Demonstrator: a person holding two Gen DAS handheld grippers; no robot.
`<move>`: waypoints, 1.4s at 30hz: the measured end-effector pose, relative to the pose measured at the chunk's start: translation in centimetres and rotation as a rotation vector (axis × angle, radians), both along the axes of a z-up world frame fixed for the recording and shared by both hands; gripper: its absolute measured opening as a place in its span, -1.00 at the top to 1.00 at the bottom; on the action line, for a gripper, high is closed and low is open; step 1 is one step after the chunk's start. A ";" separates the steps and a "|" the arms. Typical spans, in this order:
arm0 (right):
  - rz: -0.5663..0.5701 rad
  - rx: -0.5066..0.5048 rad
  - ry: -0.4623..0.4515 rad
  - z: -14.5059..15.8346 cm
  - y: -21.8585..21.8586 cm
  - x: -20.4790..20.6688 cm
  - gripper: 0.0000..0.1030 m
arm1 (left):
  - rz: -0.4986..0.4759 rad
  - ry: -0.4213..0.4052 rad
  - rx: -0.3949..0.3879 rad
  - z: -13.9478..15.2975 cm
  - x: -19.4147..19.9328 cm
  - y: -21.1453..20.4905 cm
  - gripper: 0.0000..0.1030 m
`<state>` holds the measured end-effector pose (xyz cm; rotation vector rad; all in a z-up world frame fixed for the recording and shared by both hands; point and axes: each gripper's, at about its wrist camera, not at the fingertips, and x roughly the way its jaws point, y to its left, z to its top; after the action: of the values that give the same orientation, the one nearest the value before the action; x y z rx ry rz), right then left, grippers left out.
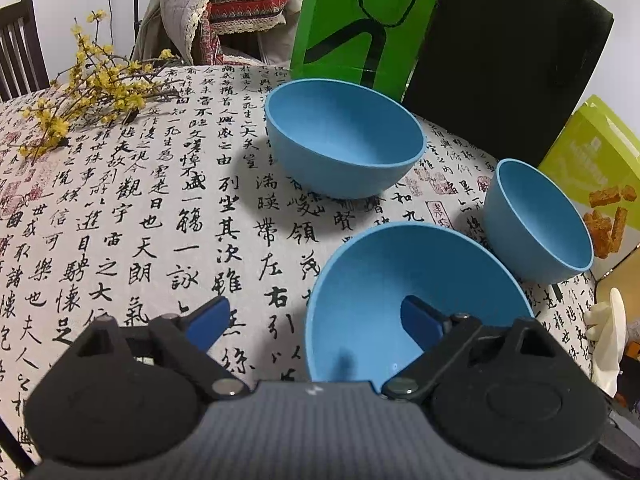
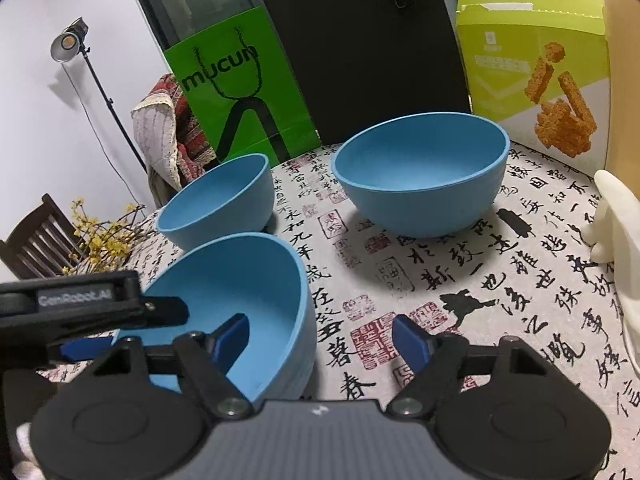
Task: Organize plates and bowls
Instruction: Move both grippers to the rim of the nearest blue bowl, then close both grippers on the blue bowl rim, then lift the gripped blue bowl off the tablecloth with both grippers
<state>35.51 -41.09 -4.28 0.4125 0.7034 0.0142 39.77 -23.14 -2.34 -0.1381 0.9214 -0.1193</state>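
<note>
The left gripper (image 1: pixel 316 320) straddles the near rim of the nearest blue bowl (image 1: pixel 384 280), one blue pad (image 1: pixel 420 322) inside it, the other outside over the calligraphy tablecloth (image 1: pixel 140 220), jaws wide. Two more blue bowls (image 1: pixel 344 140) (image 1: pixel 536 224) stand toward the table's far edge, before a green paper bag (image 1: pixel 360 20). Yellow flowering twigs (image 1: pixel 88 88) lie at the far left corner.

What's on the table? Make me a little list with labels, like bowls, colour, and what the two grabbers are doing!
Bowls: three, blue, upright, empty
Nearest bowl: its rim sits between the jaws of both grippers
Left gripper: open, one finger inside the bowl, one outside
Right gripper: open, straddling the opposite side
Far bowl: near the green bag
Side bowl: near the snack box
Tablecloth: black writing
Plates: none in view
</note>
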 end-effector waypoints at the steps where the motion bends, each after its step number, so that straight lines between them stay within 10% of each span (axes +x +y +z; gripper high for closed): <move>1: 0.002 -0.001 0.000 0.0 0.0 0.0 -0.38 | 0.001 0.006 -0.005 -0.1 0.1 0.0 -0.70; 25: -0.001 0.022 0.027 -1.0 -0.5 0.4 0.42 | -0.074 0.019 0.029 -0.9 0.1 -0.8 0.68; 42: 0.007 0.027 0.015 -1.1 -0.4 0.2 0.79 | -0.102 -0.014 0.030 -0.6 -0.3 -1.2 0.76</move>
<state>35.73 -41.47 -5.36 0.4363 0.7197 0.0272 39.43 -24.33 -2.97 -0.0626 0.9159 -0.2005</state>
